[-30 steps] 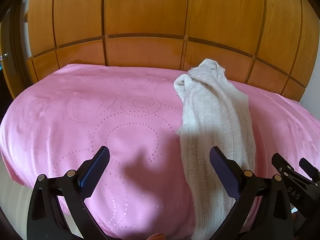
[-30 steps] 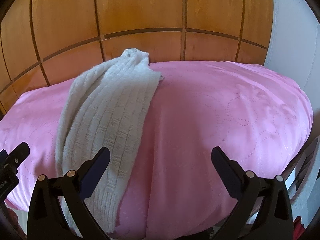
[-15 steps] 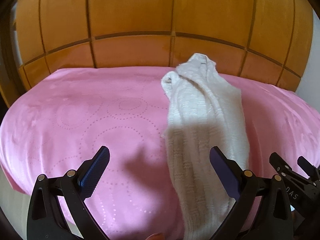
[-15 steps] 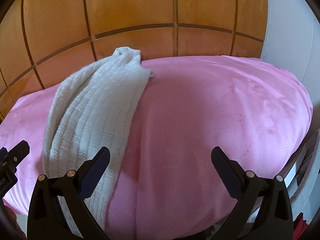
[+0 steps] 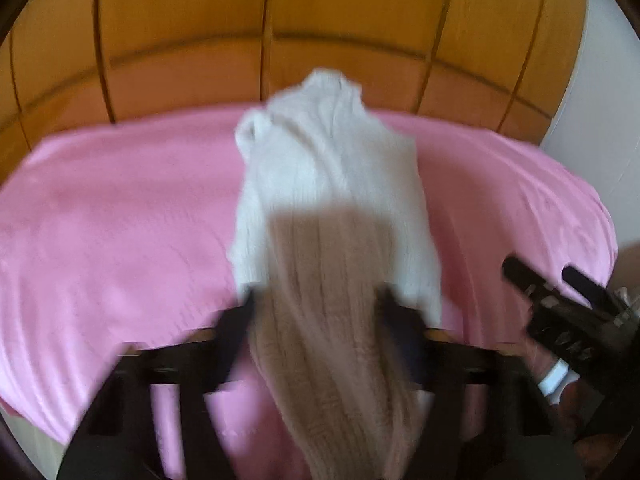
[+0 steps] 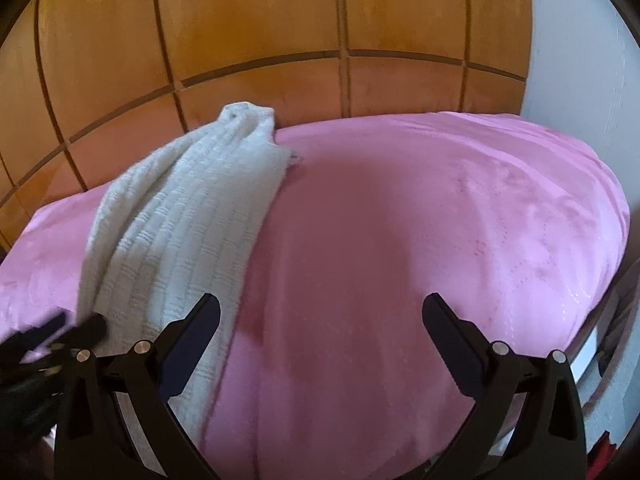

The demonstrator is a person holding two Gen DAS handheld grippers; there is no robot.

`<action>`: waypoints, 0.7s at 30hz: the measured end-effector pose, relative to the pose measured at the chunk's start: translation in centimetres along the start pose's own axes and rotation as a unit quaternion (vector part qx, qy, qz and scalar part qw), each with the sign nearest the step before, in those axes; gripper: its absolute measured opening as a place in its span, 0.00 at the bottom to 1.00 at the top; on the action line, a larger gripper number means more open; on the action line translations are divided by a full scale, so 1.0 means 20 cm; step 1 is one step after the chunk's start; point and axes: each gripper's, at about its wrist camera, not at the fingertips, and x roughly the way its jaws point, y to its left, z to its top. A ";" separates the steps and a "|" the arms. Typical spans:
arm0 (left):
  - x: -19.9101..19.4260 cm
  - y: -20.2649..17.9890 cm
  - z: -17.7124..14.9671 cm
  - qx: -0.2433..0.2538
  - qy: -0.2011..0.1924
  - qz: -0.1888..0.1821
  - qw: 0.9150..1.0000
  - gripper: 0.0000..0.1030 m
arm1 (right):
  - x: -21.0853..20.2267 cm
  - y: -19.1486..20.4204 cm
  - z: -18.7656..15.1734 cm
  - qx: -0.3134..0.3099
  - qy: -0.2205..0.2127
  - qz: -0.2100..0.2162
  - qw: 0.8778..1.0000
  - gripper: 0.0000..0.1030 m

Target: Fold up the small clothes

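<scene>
A: Since a second ago, left wrist view swung right: white knit garment [image 5: 328, 184] went from right of the fingers to dead centre between them. Frame was motion-blurred.

B: Left gripper [image 5: 316, 312] state?

A: Jaws stood apart, one each side of the garment's near end. Whether they pinched it, couldn't tell through the blur. Garment lay on the pink blanket [image 5: 112, 220], long axis running straight away toward the wooden panel wall [image 5: 180, 32], narrow end at the far edge.

B: Right wrist view?

A: Right gripper [image 6: 320, 320] spread wide, holding nothing, over bare pink blanket [image 6: 440, 220]. Garment [image 6: 180, 216] sat left of it, long axis slanting from near-left up to far-centre. Left gripper [image 6: 60, 330] showed blurred at its near end.

B: Containers?

A: None seen.
</scene>
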 end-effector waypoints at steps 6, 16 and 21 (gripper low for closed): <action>0.07 0.14 0.02 -0.069 0.017 -0.080 0.994 0.42 | 0.01 0.07 0.03 -0.014 0.012 0.056 0.998 0.90; -0.20 0.52 0.08 -0.136 -0.057 -0.107 0.983 0.06 | 0.12 0.39 0.11 -0.038 0.096 0.191 0.976 0.65; -0.28 0.84 0.16 -0.186 -0.084 -0.062 0.977 0.05 | 0.22 0.69 -0.02 -0.153 0.138 0.153 0.967 0.36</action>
